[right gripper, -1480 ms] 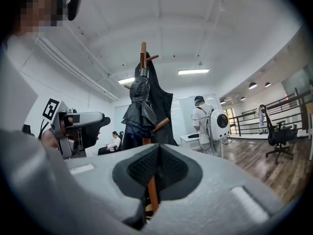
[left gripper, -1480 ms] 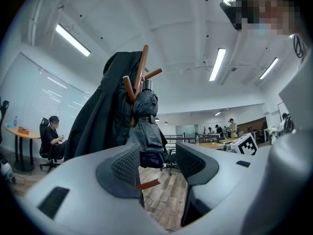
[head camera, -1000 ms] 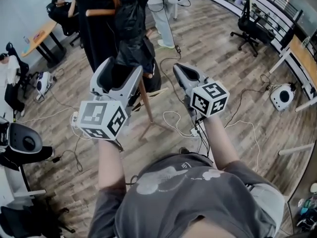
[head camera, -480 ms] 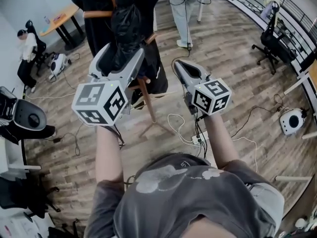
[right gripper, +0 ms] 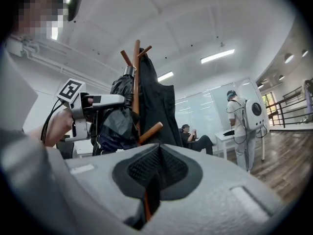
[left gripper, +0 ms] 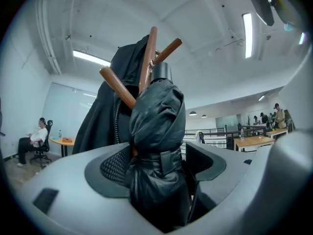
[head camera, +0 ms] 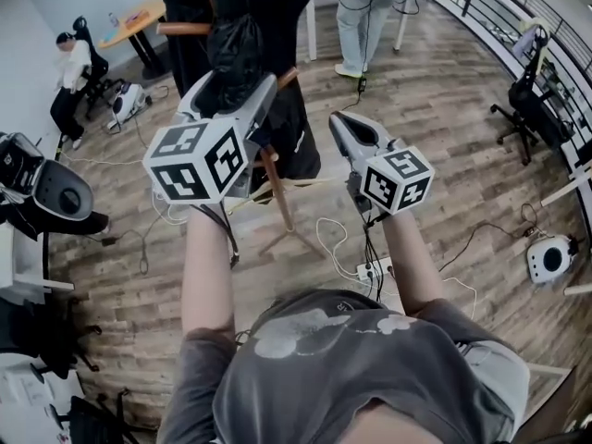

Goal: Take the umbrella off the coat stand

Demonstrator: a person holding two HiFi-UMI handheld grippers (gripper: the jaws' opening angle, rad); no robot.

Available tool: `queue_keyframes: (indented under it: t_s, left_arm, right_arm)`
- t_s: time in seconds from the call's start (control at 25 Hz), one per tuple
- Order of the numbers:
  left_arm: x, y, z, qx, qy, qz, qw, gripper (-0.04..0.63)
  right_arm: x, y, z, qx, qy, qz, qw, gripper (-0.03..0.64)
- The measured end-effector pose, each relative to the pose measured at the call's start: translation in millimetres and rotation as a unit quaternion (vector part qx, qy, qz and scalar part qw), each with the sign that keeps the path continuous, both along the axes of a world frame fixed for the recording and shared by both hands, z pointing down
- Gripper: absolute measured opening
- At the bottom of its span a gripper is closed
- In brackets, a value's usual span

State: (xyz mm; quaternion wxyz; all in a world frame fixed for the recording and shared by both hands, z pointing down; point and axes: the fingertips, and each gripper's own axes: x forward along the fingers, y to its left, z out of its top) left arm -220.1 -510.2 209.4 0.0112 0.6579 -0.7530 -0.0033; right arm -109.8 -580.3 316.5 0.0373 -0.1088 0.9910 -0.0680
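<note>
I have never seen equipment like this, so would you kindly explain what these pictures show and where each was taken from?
There is no robot here: a person holds a hand-held claw in each hand. The patterned cube is part of the claw. The head view comes from a camera on the person's head, looking down at both arms and the wooden floor. The other two views come from cameras riding on each claw, looking along its jaws. The left claw has its jaws apart around a folded black umbrella on a wooden coat stand, beside a dark coat. The right claw has its jaws together and holds nothing.
</note>
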Motion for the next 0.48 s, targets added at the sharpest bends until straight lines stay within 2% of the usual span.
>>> queue_keyframes:
  t_s: [0.12,0.24,0.48]
  left_arm:
    - [-6,-8,3,-0.016,-0.012,-0.014,0.9997,0.374]
    - [-9,-11,5,-0.016,-0.009,-0.018,0.9997,0.353]
    - [-5,-11,9,-0.038,-0.016,0.004,0.9992,0.284]
  right_arm:
    - [-4,-4,5,-0.008,0.003,-0.005,1.0,-0.002]
    - [-7,-3,8,-0.011,0.002,-0.012,1.0,-0.002]
    - [-6,-5,16,-0.015,0.006,-0.016,1.0,-0.002]
